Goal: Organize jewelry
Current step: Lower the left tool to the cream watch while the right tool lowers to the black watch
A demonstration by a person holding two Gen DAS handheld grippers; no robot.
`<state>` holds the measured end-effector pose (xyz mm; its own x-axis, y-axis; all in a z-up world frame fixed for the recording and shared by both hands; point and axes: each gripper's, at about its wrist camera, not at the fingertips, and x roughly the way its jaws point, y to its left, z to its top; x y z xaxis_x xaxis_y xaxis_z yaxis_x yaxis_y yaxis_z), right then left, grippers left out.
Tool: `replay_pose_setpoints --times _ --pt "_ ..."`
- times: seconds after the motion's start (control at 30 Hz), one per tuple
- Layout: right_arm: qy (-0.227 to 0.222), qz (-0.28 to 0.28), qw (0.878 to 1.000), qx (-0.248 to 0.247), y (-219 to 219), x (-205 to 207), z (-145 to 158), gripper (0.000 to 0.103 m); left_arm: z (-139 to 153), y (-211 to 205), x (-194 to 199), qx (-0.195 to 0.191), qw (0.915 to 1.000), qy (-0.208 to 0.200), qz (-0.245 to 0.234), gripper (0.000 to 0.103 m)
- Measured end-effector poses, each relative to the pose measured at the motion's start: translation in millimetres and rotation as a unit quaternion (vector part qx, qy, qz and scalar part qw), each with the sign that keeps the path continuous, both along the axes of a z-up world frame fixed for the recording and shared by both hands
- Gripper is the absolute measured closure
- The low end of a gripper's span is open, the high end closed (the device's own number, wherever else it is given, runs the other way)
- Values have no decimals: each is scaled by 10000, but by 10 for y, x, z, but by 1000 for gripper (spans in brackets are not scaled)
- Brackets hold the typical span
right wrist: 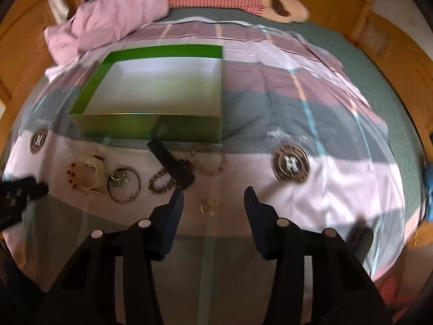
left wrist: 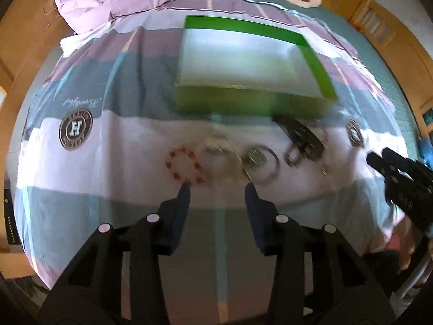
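Observation:
An open green box (left wrist: 251,100) (right wrist: 151,127) with a pale inside lies on the striped bedsheet. In front of it lies a row of jewelry: a red bead bracelet (left wrist: 184,169), a cream bangle (right wrist: 90,176), a silver bangle (left wrist: 263,165) (right wrist: 124,182), a black watch strap (left wrist: 303,138) (right wrist: 173,165), a brown bead bracelet (right wrist: 161,181), a pink bead bracelet (right wrist: 208,159) and a small gold piece (right wrist: 209,207). My left gripper (left wrist: 217,189) is open, just short of the red bracelet and bangles. My right gripper (right wrist: 213,193) is open, over the gold piece; it also shows in the left wrist view (left wrist: 389,168).
A crumpled pink cloth (right wrist: 108,24) and a plush toy in a striped top (right wrist: 238,0) lie at the far end of the bed. Round H logos (left wrist: 75,130) (right wrist: 291,165) are printed on the sheet. Wooden bed rails (right wrist: 400,51) border the sides.

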<state>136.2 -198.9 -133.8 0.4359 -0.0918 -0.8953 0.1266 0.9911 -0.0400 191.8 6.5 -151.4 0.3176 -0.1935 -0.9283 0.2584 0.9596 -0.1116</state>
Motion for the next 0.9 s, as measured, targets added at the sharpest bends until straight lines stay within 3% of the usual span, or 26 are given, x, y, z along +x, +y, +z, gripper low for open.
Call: replay_pose_setpoints --times 0.07,0.3,0.57,0.6,0.63,0.77,0.8,0.9 --pt "166 273 9994 106 57 142 -89 55 -62 9 145 -56 9999 136 75 45" --pt "615 767 9949 -205 278 588 -551 55 -380 -5 456 -65 9982 577 132 45" --pt "810 677 9943 -141 321 763 -882 55 -658 -221 539 391 9976 419 -379 45" --pt "814 669 9943 -166 319 772 -920 60 -701 -239 561 407 9972 465 -419 45" --pt "825 656 9943 -176 321 767 -951 71 -737 -241 580 415 9969 508 -435 49" --pt "724 648 9953 -34 339 771 -871 80 -818 -196 660 505 9958 699 -317 82" --pt "672 654 9956 15 346 767 -828 87 -781 -178 658 459 9962 667 -308 84" --pt "488 688 9964 125 388 716 -667 87 -601 -127 603 327 9980 452 -313 90"
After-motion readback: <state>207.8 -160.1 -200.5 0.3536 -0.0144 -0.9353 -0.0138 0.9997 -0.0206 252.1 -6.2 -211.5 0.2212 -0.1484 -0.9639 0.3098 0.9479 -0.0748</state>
